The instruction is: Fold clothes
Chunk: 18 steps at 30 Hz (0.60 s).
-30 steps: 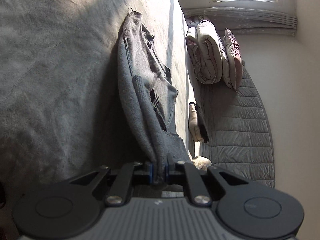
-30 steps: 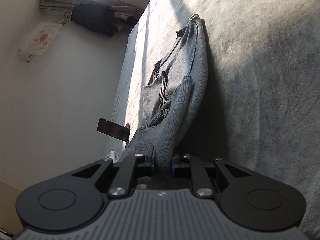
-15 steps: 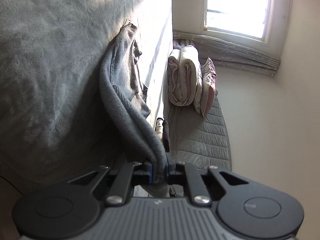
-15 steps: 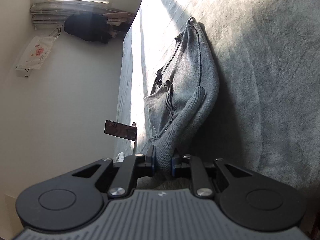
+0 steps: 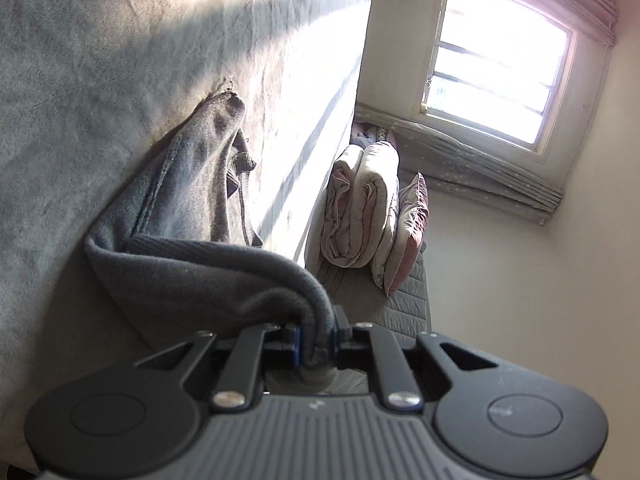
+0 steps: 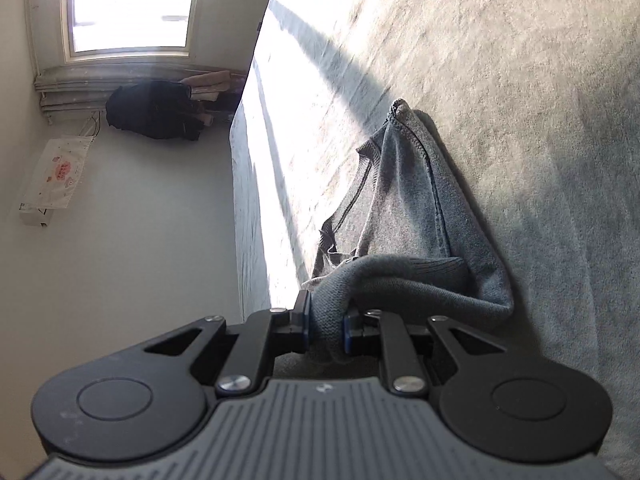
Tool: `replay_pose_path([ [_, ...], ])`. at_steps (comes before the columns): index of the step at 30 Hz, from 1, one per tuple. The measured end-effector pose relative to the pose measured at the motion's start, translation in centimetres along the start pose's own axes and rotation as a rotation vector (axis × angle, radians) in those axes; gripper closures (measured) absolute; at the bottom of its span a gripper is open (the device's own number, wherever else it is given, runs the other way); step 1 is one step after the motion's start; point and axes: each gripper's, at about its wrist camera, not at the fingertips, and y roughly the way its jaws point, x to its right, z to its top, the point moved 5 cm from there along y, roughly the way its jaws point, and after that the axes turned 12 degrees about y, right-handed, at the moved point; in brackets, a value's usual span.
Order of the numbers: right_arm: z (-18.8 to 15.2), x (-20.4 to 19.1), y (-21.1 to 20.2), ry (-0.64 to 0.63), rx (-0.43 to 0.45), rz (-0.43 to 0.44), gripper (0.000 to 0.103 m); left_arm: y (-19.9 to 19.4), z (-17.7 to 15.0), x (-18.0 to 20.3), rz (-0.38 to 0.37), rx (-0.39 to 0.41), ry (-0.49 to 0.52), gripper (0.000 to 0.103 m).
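Since a second ago, both grippers are carrying the near end of the sweater toward its far end, so the garment is looking shorter and is bunching into a raised loop where it was lying long and stretched out.

Nearest the left camera, the left gripper point(image 5: 316, 340) is clamping its two fingers together on a thick roll of the grey knit sweater point(image 5: 200, 208). Nearest the right camera, the right gripper point(image 6: 326, 332) is pinching a matching roll of the same sweater point(image 6: 412, 184). Holding the edge at two points is likely keeping it level, so the fold lands square rather than skewed.

Just beyond the fingers, the lifted cloth is arching up and over, while the lower layer is lying flat on the grey blanket point(image 5: 80, 92) that is covering the bed. That flat part is probably acting as the anchor for the fold. The sweater's far tip is touching the blanket at the edge of a bright band of sunlight.

Farther off, a rolled quilt point(image 5: 360, 208) and a pillow point(image 5: 408, 236) are resting well apart from the sweater. Farthest away, a window point(image 5: 500, 64) is glowing brightly.
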Motion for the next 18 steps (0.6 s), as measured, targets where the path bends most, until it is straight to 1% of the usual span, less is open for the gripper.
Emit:
replay_pose_path([
  [5,2.7,0.1,2.5,0.041,0.026,-0.006,0.082,2.0,2.2,-0.8,0.024,0.024,0.003,0.089],
  [9,4.3,1.2,4.1,0.07,0.03,-0.011,0.08,3.5,3.9,-1.6,0.041,0.045,0.008,0.085],
  [10,4.6,1.6,4.4,0.076,0.029,-0.01,0.079,3.9,4.4,-1.8,0.045,0.05,0.009,0.08],
  [11,4.8,2.1,4.6,0.081,0.026,-0.01,0.075,4.3,4.8,-2.1,0.049,0.055,0.01,0.066],
  [12,5.0,2.8,4.8,0.085,0.023,-0.012,0.072,4.7,5.2,-2.3,0.054,0.06,0.011,0.057],
  [13,5.2,3.3,4.9,0.097,0.022,-0.015,0.07,4.5,5.6,-2.3,0.052,0.065,0.029,0.056],
  [14,5.5,3.7,4.8,0.116,0.022,-0.017,0.066,4.3,6.0,-2.2,0.05,0.069,0.047,0.055],
  [15,5.7,3.9,4.8,0.127,0.019,-0.016,0.061,4.1,6.5,-1.9,0.057,0.077,0.089,0.051],
  [16,5.9,3.7,4.6,0.114,0.019,-0.01,0.058,3.9,7.0,-1.5,0.065,0.085,0.132,0.048],
  [17,6.1,3.3,4.4,0.087,0.025,-0.004,0.055,3.9,7.4,-0.9,0.088,0.099,0.195,0.045],
  [18,6.3,2.8,4.1,0.057,0.035,-0.004,0.053,3.7,7.8,-0.5,0.122,0.11,0.264,0.045],
])
